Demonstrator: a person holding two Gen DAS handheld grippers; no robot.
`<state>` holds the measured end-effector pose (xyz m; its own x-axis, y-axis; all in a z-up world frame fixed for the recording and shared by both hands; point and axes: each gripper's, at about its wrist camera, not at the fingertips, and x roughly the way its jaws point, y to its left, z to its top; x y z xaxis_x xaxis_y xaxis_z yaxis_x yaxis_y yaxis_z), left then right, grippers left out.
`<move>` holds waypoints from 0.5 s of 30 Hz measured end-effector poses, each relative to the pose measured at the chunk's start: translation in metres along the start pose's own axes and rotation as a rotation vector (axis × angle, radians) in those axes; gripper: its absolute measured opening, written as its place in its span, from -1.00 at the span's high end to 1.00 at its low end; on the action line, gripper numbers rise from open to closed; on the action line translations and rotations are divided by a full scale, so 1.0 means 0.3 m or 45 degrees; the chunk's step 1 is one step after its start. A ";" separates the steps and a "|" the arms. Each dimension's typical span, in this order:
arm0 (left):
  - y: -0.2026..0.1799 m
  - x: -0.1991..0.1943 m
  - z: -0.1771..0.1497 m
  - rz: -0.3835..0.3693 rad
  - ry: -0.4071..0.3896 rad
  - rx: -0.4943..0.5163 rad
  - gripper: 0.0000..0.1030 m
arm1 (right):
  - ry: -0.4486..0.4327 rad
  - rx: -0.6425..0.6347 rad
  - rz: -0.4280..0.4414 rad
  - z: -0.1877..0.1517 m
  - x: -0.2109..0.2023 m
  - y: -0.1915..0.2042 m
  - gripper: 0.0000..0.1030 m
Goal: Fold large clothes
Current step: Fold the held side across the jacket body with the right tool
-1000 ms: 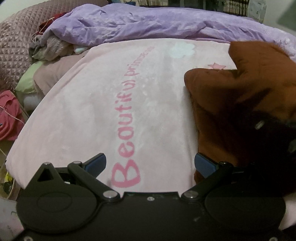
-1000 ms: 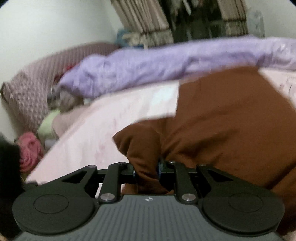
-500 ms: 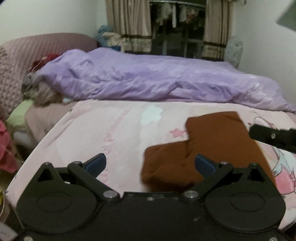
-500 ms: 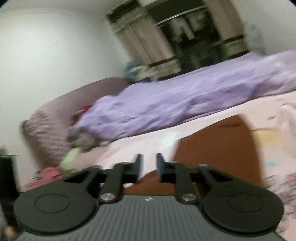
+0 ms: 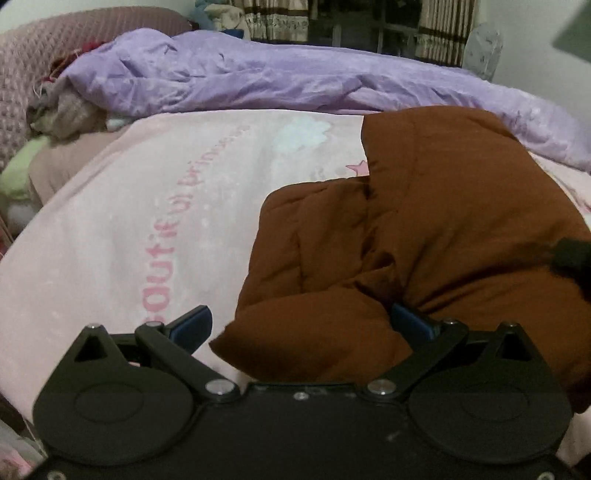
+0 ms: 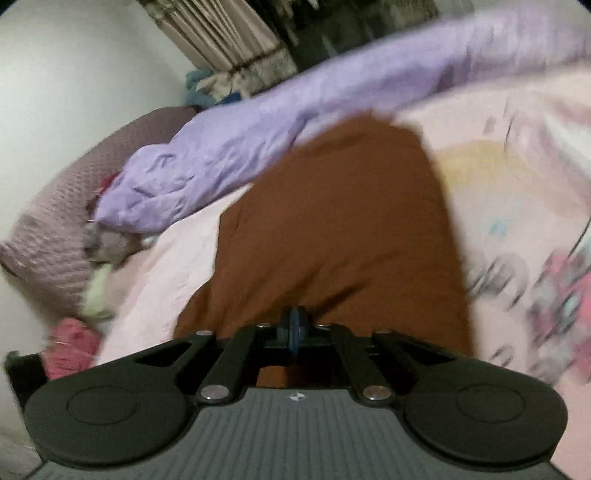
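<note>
a brown padded garment (image 5: 443, 221) is seen lying on a pale pink blanket (image 5: 155, 206) spread over a bed, toward the right of the left wrist view, partly folded, with one puffy section doubled toward the camera. pink lettering is printed along the blanket to the garment's left. the left gripper (image 5: 299, 325) is held low over the near edge of the garment with its jaws spread wide; a bulge of brown fabric is seen between the blue pads (image 5: 192, 325), but the left pad is clear of it and no clamping is observed, so this claw is recorded as released. the right pad is partly hidden by the fabric fold. in the right wrist view, which is blurred, the right gripper (image 6: 294, 328) is recorded as clenched: its jaws have just been closing and the blue pads are now pressed together. the garment (image 6: 332, 229) is seen directly ahead of and beneath the tips; whether a thin layer of fabric is pinched between them cannot be told. a crumpled lilac duvet (image 5: 295, 74) is noted along the far side of the bed, just behind the garment. a quilted mauve headboard cushion (image 5: 22, 88) and a heap of mixed clothes (image 5: 66, 110) are seen at the left end. striped curtains (image 5: 277, 18) are visible behind the bed. a printed cartoon figure (image 6: 535, 266) is noted on the blanket to the garment's right, blurred.
</note>
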<state>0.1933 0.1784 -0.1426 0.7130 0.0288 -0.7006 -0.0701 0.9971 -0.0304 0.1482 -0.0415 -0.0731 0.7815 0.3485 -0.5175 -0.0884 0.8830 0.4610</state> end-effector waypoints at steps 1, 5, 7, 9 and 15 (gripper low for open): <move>-0.008 -0.004 -0.002 -0.002 -0.003 0.007 -1.00 | -0.058 -0.076 -0.074 0.007 -0.020 0.024 0.87; -0.016 -0.007 -0.021 0.017 -0.021 0.015 -1.00 | -0.083 -0.188 -0.246 -0.002 0.018 0.024 0.87; -0.007 0.003 -0.035 0.006 -0.019 0.000 -1.00 | -0.040 -0.200 -0.276 -0.034 0.082 0.006 0.88; -0.012 0.004 -0.046 0.009 -0.021 0.005 -1.00 | -0.047 -0.232 -0.311 -0.057 0.102 0.017 0.87; -0.012 -0.012 -0.043 0.020 -0.025 0.018 -1.00 | -0.036 -0.256 -0.340 -0.051 0.075 0.052 0.87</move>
<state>0.1821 0.1738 -0.1492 0.7256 0.0456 -0.6866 -0.0716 0.9974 -0.0094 0.1548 -0.0151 -0.0884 0.8099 0.0900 -0.5796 0.0038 0.9873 0.1586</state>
